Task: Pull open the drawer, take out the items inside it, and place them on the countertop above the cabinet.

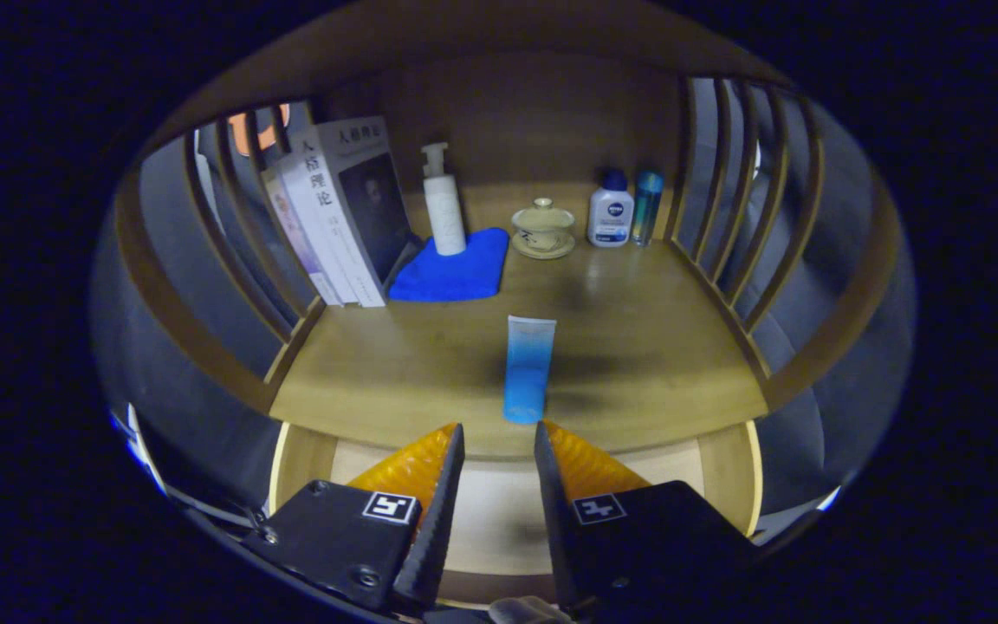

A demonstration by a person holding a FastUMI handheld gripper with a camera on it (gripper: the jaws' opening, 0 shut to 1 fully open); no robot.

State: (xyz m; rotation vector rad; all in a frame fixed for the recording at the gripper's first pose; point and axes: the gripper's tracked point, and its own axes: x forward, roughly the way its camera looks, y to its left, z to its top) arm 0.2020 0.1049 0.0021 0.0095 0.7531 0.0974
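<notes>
1. Countertop (638,347): smooth pale wood, matt grain, fenced left and right by curved wooden slats; it lies ahead of and beyond the gripper.
2. Drawer (499,520): pulled open under the countertop's front edge, light wooden floor showing between and below the fingers; no item can be made out on the part in sight.
3. Gripper (495,433): fingers parted by a narrow gap, clasping nothing, tips just short of the countertop edge.
4. Tube (528,368): soft plastic, blue fading to clear, flat crimped end; it lies on the countertop just ahead of the fingertips, long axis running straight away from them, cap end nearest. Judged already delivered.
</notes>
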